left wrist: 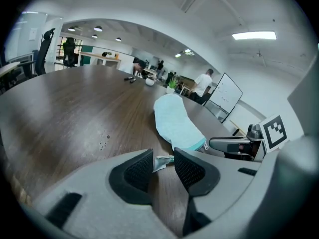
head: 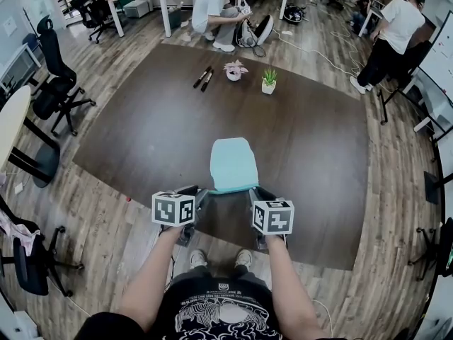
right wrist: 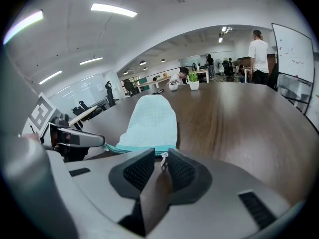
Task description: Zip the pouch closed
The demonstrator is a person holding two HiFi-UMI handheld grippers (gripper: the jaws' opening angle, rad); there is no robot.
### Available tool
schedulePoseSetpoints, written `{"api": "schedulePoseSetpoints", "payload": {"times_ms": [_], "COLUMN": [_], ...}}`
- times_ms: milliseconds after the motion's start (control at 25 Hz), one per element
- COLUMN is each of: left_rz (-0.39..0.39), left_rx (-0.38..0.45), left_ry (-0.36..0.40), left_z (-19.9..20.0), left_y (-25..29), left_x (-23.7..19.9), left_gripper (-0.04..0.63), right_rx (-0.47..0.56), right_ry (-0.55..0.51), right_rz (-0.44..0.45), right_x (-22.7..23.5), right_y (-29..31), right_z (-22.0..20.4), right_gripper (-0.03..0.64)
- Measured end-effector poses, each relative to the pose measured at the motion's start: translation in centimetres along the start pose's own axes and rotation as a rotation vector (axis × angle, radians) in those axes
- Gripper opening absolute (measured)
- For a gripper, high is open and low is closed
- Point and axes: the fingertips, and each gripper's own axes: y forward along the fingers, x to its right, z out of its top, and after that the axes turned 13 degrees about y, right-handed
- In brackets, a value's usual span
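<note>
While reaching out over the near edge of the dark wooden table (head: 141, 133), stretching both bare forearms forward side by side and tipping both tools downward at a like slant. Holding the left gripper (left wrist: 163, 152) at the left near corner of the pouch (head: 232, 163), jaws parted and released, clamping nothing, with a small grey fabric tab (left wrist: 160, 162) at the zipper's end lying loose between the pads. Showing the pale blue pouch lying flat on the table just beyond both tools, teal zipper edge turned toward the body, long side running away. Holding the right gripper (right wrist: 160, 156) at the right near corner, jaws likewise a little apart and not pinching, with the small zipper pull (right wrist: 163, 160) standing in the gap, close to the right-hand pad. Looking farther across the table, finding two dark markers (head: 203, 78), then a pink-flowered pot (head: 234, 70) and a green plant (head: 269, 81) in a white pot, all well apart from the pouch. Taking in the room: a black office chair (head: 53, 83) at left on the wood plank floor (head: 396, 211), a crouching person (head: 216, 9) beyond the far edge, a standing person (head: 393, 30) at right near a whiteboard (right wrist: 294, 54).
</note>
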Motion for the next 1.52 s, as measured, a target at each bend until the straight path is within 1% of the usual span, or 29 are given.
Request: {"api": "schedulePoseSetpoints", "payload": {"times_ms": [160,320,440,640,920,1120,1360,1520], "left_rz": [0.017,0.017,0.021,0.051,0.064,0.077,0.091,0.102], "left_rx": [0.017,0.048,0.077,0.138,0.229,0.291,0.348,0.386], "left_ry": [0.044,0.101,0.142,0.198,0.291,0.345,0.407,0.421], "left_z": [1.4,3.7,5.7,9.4,14.9,18.7,21.8,23.2], "left_y": [-0.3,-0.8,-1.5,-2.9,-4.8,-6.6,-8.6,-9.9], "left_x": [0.0,0.5,0.6,0.4,1.4,2.2,3.5,3.8], "left_gripper": [0.114,0.114,0.114,0.114,0.101,0.077,0.06,0.054], "right_rx": [0.023,0.067,0.118,0.211,0.329,0.396,0.477,0.53], "right_ry": [-0.005,-0.018,-0.033,-0.072,-0.122,-0.139,-0.157,-0.165], "right_rz": [0.003,0.005,0.007,0.004,-0.01,-0.032,-0.04,-0.034], "right_x": [-0.1,-0.4,-0.8,-1.4,-2.1,-1.9,-2.4,-2.9], "right_y": [-0.4,-1.2,-2.4,-4.6,-8.2,-11.1,-14.6,-16.6], "right_z": [1.0,3.0,5.3,9.6,14.5,17.3,19.6,21.0], "right_gripper": [0.078,0.074,0.061,0.04,0.017,0.006,-0.002,-0.002]}}
